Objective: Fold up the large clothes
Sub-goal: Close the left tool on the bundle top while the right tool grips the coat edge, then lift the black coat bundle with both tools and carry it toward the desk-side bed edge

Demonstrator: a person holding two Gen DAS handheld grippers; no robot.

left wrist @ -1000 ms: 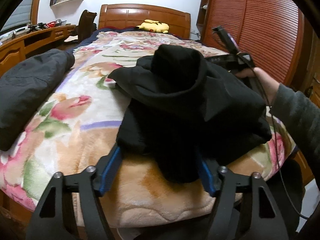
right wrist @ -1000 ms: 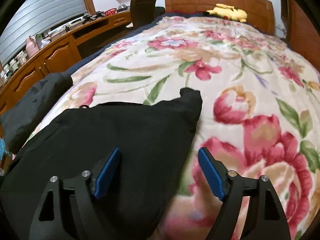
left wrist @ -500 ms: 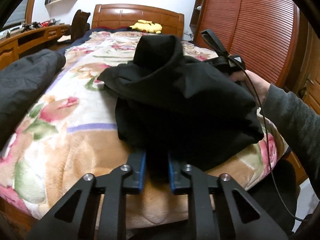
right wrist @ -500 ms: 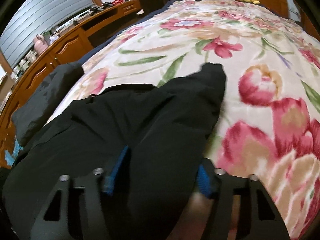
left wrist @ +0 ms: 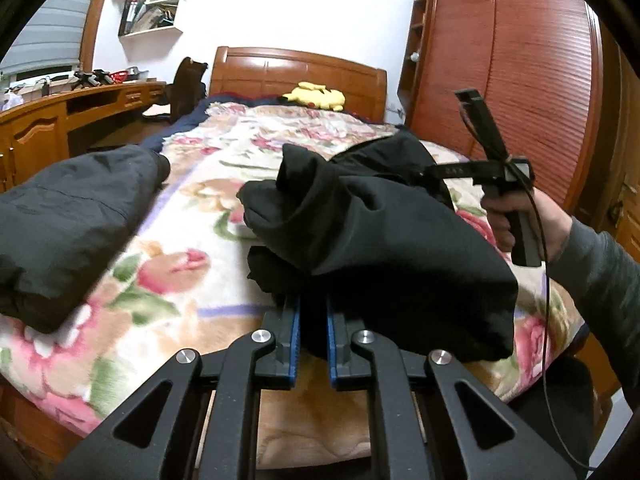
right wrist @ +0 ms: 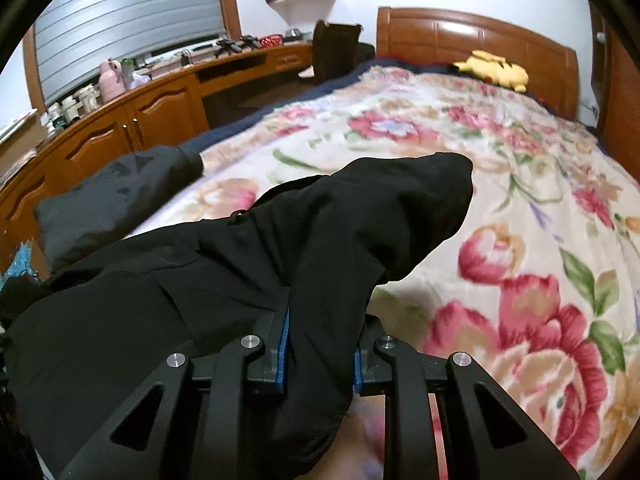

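A bulky black garment (left wrist: pixel 384 232) is bunched into a loose bundle near the foot of the bed and is lifted off the flowered blanket (left wrist: pixel 192 264). My left gripper (left wrist: pixel 313 320) is shut on its near edge. My right gripper (right wrist: pixel 320 344) is shut on a thick fold of the same garment (right wrist: pixel 280 248). In the left wrist view the right gripper (left wrist: pixel 430 174) is at the garment's far right side, its fingertips buried in the cloth.
A second dark garment (left wrist: pixel 68 224) lies folded at the bed's left edge; it also shows in the right wrist view (right wrist: pixel 116 192). A yellow plush toy (left wrist: pixel 316 96) lies by the headboard. A wooden desk (right wrist: pixel 120 128) runs along the left; a wardrobe (left wrist: pixel 520 80) stands right.
Both grippers went from open to shut on the black garment. The garment has risen off the blanket, and both views have tilted up.
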